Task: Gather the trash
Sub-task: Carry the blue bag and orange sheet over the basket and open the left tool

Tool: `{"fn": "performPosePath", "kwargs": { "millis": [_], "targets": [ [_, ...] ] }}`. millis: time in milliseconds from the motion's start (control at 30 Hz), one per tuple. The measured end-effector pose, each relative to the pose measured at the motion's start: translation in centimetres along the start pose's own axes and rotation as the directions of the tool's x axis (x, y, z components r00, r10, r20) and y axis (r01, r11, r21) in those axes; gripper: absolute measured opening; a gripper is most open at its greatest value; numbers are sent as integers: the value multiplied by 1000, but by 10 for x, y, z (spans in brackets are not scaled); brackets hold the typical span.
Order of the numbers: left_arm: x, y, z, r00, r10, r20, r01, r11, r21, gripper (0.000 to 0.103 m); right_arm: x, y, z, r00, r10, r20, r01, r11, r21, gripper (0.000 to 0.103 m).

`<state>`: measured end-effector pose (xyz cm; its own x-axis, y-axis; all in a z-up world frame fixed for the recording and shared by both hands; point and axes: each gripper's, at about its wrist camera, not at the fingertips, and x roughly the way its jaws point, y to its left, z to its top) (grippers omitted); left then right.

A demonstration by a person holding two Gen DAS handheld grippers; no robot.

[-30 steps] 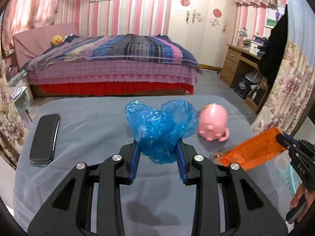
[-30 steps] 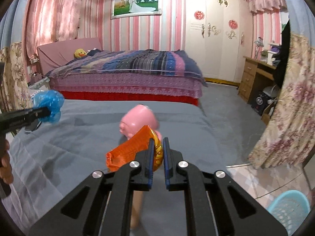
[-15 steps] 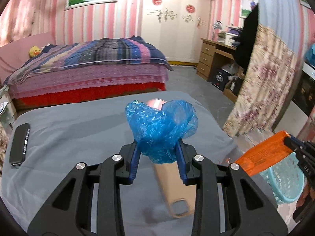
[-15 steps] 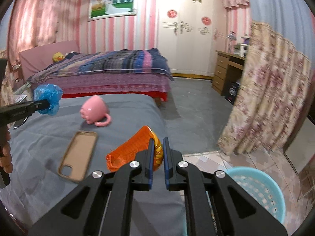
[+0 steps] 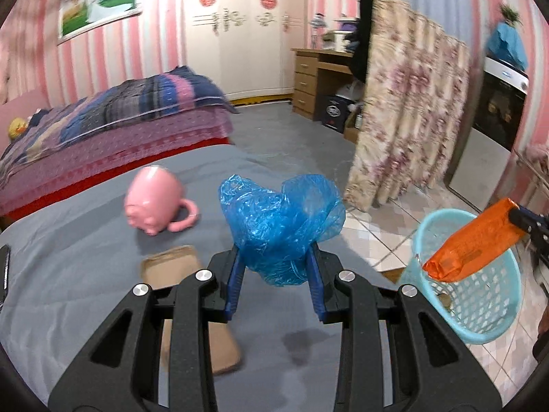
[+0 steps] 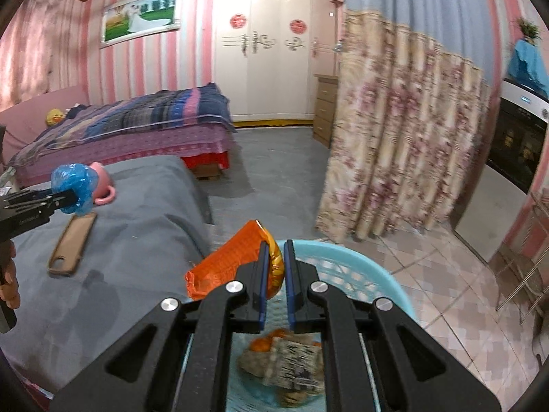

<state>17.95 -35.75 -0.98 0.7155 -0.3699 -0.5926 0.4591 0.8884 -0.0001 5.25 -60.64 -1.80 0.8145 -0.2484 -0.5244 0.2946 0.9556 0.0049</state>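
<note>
Already the right gripper (image 6: 273, 273), clamped on the orange snack wrapper (image 6: 228, 261), had swung from the grey table (image 6: 137, 240) to above the turquoise basket (image 6: 343, 257) (trash lay inside), so release looked near. The left gripper (image 5: 274, 276), trailing, pinched its crumpled blue plastic bag (image 5: 279, 223).

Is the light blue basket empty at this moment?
No, the light blue basket already holds crumpled wrappers on its bottom, seen in the right wrist view.

A home bedroom: a made bed (image 6: 137, 120) with striped covers, a white wardrobe (image 6: 271, 48) (red paper decorations), pink-striped walls, and probably a desk (image 5: 319, 79) beyond.
</note>
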Motion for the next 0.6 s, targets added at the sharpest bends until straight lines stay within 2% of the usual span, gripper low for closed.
{"fn": "performPosePath", "kwargs": {
  "millis": [133, 600],
  "targets": [
    [2, -30, -3, 999, -48, 0, 48, 999, 10, 32, -6, -27, -7, 999, -43, -8, 43, 999, 17, 9],
    [9, -98, -19, 994, -109, -12, 110, 989, 99, 32, -7, -81, -38, 985, -165, -58, 168, 985, 39, 9]
  ]
}}
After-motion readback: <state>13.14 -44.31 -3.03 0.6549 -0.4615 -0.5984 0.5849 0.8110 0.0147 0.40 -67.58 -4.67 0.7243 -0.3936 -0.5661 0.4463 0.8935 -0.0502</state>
